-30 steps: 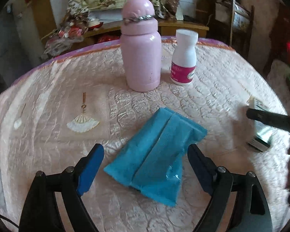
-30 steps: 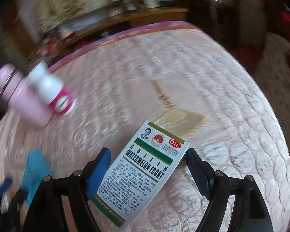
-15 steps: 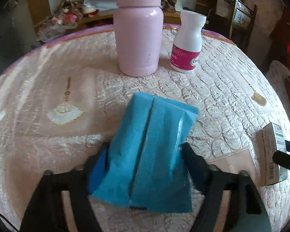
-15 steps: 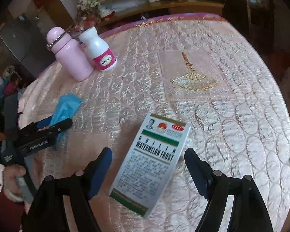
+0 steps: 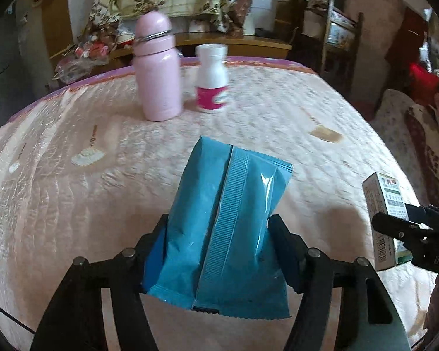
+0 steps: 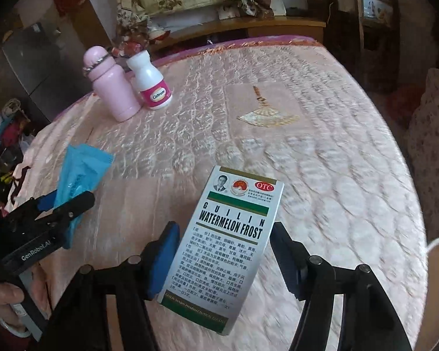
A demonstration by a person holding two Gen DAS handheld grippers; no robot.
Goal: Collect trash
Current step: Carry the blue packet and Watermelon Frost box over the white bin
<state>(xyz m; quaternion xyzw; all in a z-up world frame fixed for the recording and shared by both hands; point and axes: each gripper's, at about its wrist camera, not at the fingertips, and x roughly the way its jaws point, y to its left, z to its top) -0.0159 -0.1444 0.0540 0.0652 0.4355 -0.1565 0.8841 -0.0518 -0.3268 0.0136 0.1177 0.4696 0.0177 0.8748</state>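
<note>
A person held a two-finger gripper in each hand over a table covered with a pink quilted cloth (image 5: 73, 193). The left gripper (image 5: 216, 248) had its two fingers closed against the sides of a blue plastic packet (image 5: 228, 219), squeezing the packet near its lower half so that the upper end stuck out forward beyond the fingertips and the crimped bottom edge hung back toward the camera. The packet appeared raised off the cloth. In the right wrist view the same packet (image 6: 79, 169) showed at the far left, clamped in the left gripper (image 6: 64, 201). The right gripper (image 6: 222, 251) had its fingers drawn in on a white medicine box (image 6: 228, 245) printed with "Guilin Watermelon Frost". The left finger's blue pad (image 6: 164, 260) pressed on one long edge of the box; whether the right finger touched the other edge could not be told from that view. In the left wrist view the box (image 5: 386, 216) was seen at the right edge, standing up between the dark fingers of the right gripper (image 5: 401, 225) and seemingly clear of the table. The box pointed forward from the fingers, its top end well past their tips. At the far side of the table stood a pink flask (image 5: 156, 67) and, just beside it, a white pill bottle (image 5: 212, 79) with a pink label, both well apart from the grippers.
</note>
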